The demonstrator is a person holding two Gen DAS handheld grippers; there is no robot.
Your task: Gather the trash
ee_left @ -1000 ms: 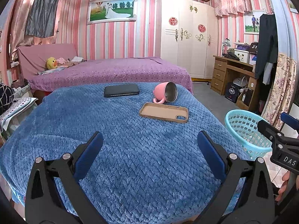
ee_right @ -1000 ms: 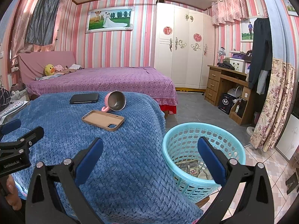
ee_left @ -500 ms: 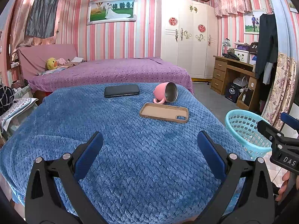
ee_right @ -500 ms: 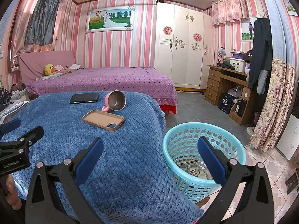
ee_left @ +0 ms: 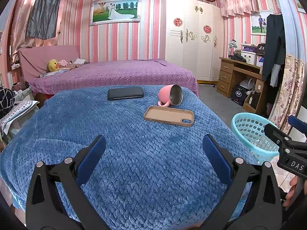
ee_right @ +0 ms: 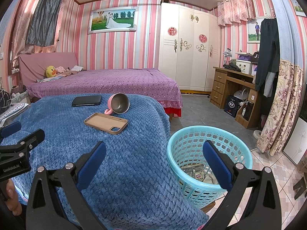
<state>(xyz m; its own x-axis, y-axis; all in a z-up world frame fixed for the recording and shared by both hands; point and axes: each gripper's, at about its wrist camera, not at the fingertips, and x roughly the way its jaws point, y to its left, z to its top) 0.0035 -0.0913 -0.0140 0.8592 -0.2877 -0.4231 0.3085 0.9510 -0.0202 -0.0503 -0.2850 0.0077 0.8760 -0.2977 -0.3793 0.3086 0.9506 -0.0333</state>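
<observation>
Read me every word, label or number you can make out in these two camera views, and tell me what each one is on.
"DAS": white letters, cut off by the frame edge, on the right gripper's body.
"GenRobot.AI": on the left gripper's body.
Wrappers in the blue basket: printing too small to read.
Black bag under the desk: white characters, too blurred.
Dark item on the desk: partial white marks, unreadable.

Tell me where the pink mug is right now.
The pink mug lies tipped on the blue blanket, between the black phone and tan phone case.
</observation>
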